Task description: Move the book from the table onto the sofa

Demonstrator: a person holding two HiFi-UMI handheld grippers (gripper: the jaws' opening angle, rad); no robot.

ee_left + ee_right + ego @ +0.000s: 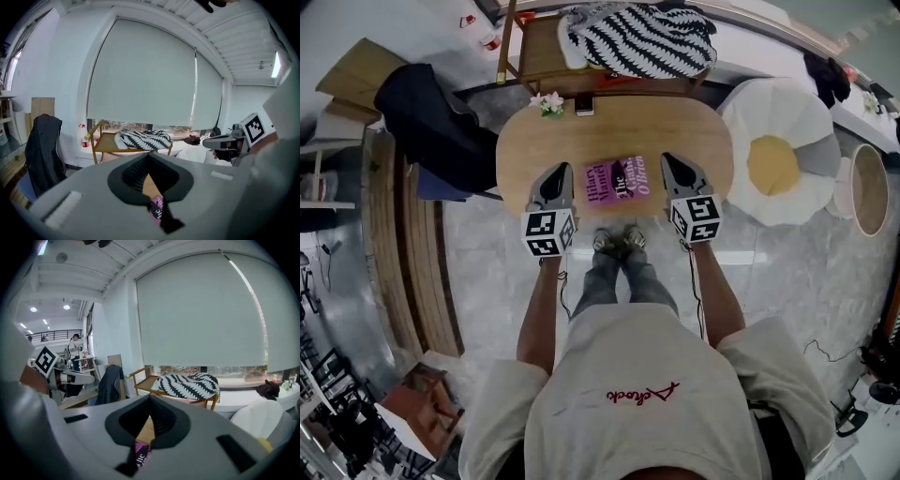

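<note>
Wooden oval table (525, 150) carried the book (622, 177), lying flat with its purple cover up, near the front edge and between my two grippers. Its long axis ran along the table's length, slightly tilted, with the right end farther from me. My left gripper (559, 172) and right gripper (671, 163) had their jaws together on nothing. Each gripper view showed only a purple sliver of the book below the jaws. The cover lettering was too small to read.
</note>
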